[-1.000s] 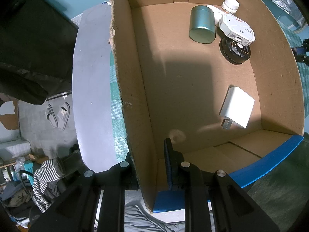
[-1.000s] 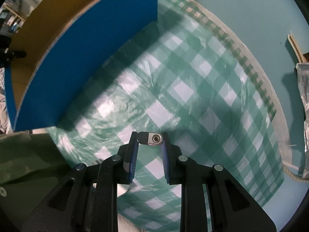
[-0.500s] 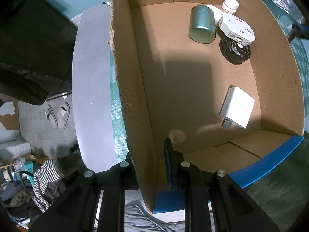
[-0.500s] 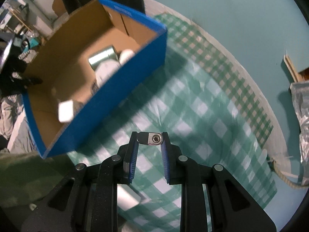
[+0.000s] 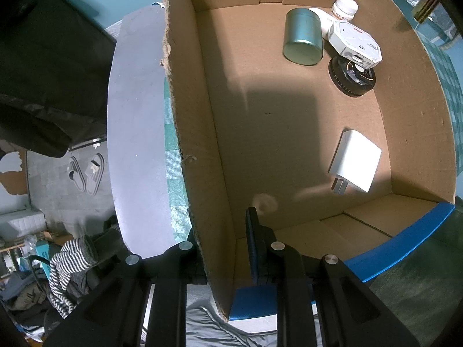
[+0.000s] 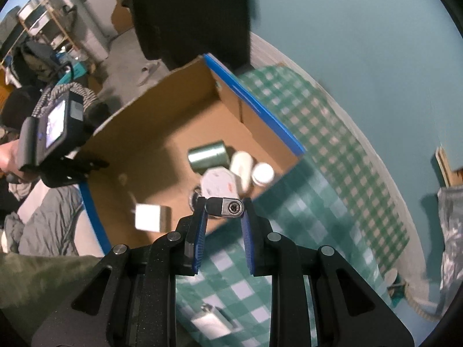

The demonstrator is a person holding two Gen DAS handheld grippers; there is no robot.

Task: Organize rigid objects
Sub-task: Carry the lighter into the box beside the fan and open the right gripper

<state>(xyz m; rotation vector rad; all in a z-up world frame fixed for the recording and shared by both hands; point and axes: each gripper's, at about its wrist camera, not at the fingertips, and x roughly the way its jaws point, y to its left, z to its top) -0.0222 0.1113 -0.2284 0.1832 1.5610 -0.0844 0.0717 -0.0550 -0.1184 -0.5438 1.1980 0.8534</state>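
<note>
On the left, the left gripper [image 5: 228, 243] straddles the near side wall of the cardboard box [image 5: 196, 133], one finger outside and one inside, the jaws closed against the wall so as to steady the box on the checked tablecloth [image 6: 332, 179]. Inside the box lie a green tin [image 5: 302, 40] on its side, a white bottle [image 5: 344, 7] at the far corner, an octagonal white box [image 5: 356, 43] resting partly on a black ribbed disc [image 5: 351, 79], and, nearer the blue front edge, a white plug adapter [image 5: 356, 160] apart from the rest. To the right, the right gripper [image 6: 224, 208] hangs above the box's right wall with its jaws narrowly parted and clamped on a small metal piece [image 6: 224, 206] that has a screw head on its end. The step in hand looks like carrying this piece to the box. The next move probably calls for bringing it over the bare floor between the adapter and the cluster, lowering it past the wall, and only then parting the fingers, while the left gripper holds the box from sliding.
</note>
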